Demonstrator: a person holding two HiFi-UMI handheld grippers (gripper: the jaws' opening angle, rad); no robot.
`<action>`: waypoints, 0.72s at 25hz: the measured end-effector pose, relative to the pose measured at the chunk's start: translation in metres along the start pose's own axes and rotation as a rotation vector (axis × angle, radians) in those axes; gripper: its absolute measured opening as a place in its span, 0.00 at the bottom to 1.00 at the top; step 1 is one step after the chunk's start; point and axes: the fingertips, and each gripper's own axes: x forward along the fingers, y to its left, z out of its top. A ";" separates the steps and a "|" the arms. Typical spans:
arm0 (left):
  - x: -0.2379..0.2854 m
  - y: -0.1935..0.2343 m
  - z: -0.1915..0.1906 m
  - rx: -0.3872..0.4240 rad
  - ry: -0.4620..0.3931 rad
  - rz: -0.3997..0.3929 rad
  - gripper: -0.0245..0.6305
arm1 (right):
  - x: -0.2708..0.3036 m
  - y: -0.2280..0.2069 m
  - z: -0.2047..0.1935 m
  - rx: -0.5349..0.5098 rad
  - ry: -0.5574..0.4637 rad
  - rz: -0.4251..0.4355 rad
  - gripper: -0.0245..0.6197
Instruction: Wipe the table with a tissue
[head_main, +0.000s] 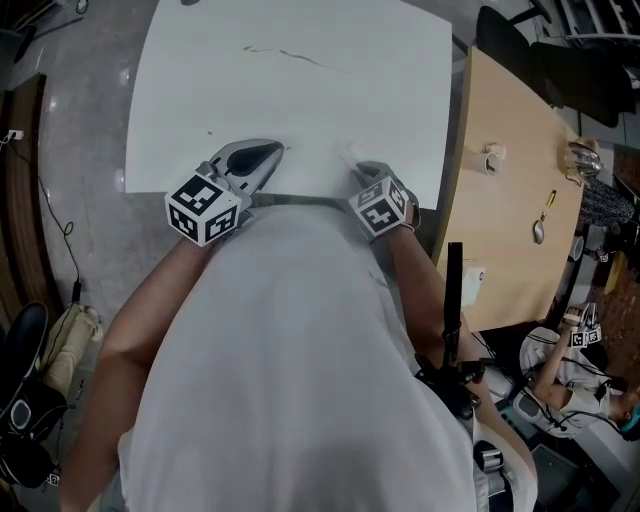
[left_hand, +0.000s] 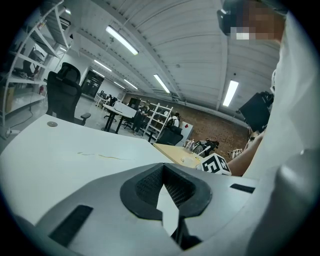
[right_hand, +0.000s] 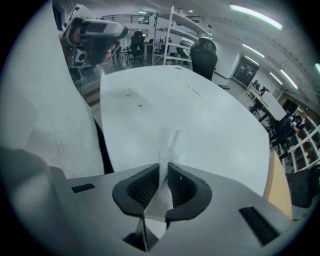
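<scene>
1. Stood over the white table (head_main: 300, 100), with both grippers held out just above its near edge.
2. Pointed the right gripper (head_main: 365, 170) steeply down at the near-right part of the table, its marker cube (head_main: 381, 208) facing up.
3. Clenched the right fingers (right_hand: 187, 189) on a white tissue (right_hand: 161, 192), with a crumpled strip of it sticking out past the fingertips over the table top.
4. Could not tell whether the tissue's free end touched the table.
5. Held the left gripper (head_main: 278, 151) close to level over the near edge of the table, towards its middle, with its own marker cube (head_main: 204, 208) hanging off that edge.
6. Pressed the left fingers (left_hand: 145, 187) together at their tips, with nothing between them.
7. Saw a thin brown streak (head_main: 290, 52) on the far part of the table, well apart from both grippers, and a small dark speck (head_main: 209, 132) nearer the table's left edge.
8. Saw a wooden table (head_main: 510, 180) just beside the white table's right edge, with a spoon (head_main: 540, 228) lying on it.
</scene>
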 end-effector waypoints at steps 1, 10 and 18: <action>0.002 -0.001 0.000 0.002 0.002 0.003 0.05 | -0.001 0.009 0.002 0.019 -0.023 0.045 0.13; 0.014 -0.013 0.001 0.011 0.024 0.053 0.05 | -0.032 0.010 0.026 0.327 -0.319 0.210 0.12; 0.016 -0.029 -0.009 0.042 0.074 0.135 0.05 | -0.058 -0.014 0.022 0.445 -0.481 0.279 0.12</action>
